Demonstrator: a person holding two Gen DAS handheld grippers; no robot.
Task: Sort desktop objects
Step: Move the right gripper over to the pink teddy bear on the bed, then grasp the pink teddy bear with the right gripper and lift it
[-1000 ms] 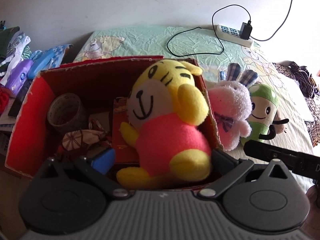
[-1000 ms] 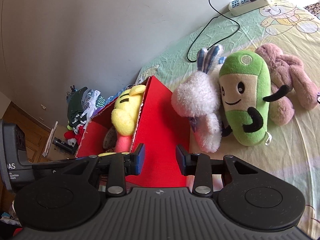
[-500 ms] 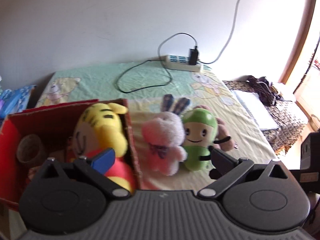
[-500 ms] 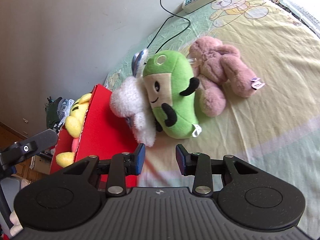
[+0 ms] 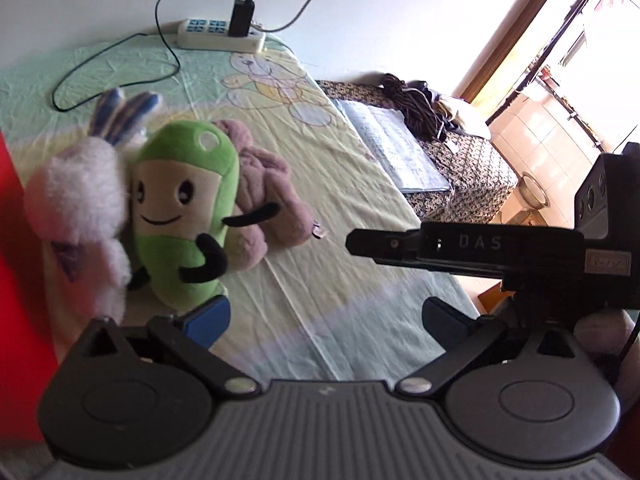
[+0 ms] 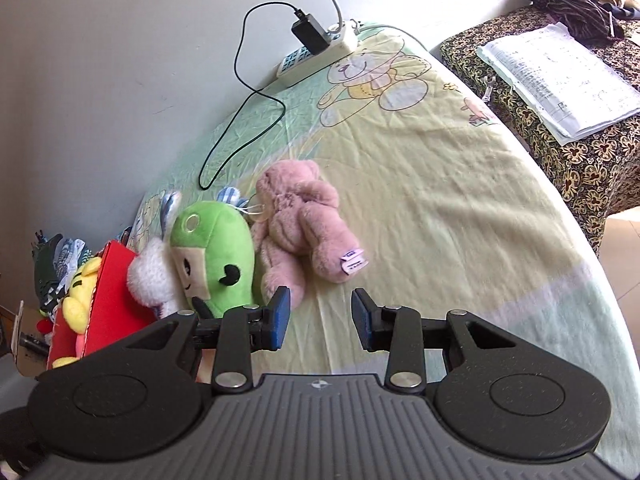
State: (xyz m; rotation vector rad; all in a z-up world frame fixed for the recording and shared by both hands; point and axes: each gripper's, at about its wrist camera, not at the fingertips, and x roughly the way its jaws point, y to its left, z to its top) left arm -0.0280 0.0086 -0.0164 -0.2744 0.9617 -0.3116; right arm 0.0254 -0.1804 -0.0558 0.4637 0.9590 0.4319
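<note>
A green plush (image 5: 182,208) (image 6: 214,256) lies on the sheet between a white-pink bunny plush (image 5: 80,208) (image 6: 154,276) and a pink bear plush (image 5: 264,200) (image 6: 300,228). The red box (image 6: 114,300) stands left of them with a yellow plush (image 6: 82,300) inside; only its red edge (image 5: 16,264) shows in the left wrist view. My left gripper (image 5: 326,322) hangs open and empty just in front of the green plush. My right gripper (image 6: 320,320) is open and empty, close to the pink bear's legs. Its body (image 5: 472,248) crosses the right of the left wrist view.
A power strip (image 5: 220,38) (image 6: 320,54) with a black charger and looping cable lies at the far edge by the wall. A side table with papers (image 6: 556,76) (image 5: 396,152) and dark cloth stands to the right. Clothes (image 6: 56,268) are piled far left.
My left gripper swung right, away from the red box and yellow plush, toward the green plush. My right gripper moved right toward the pink bear and opened a little wider.
</note>
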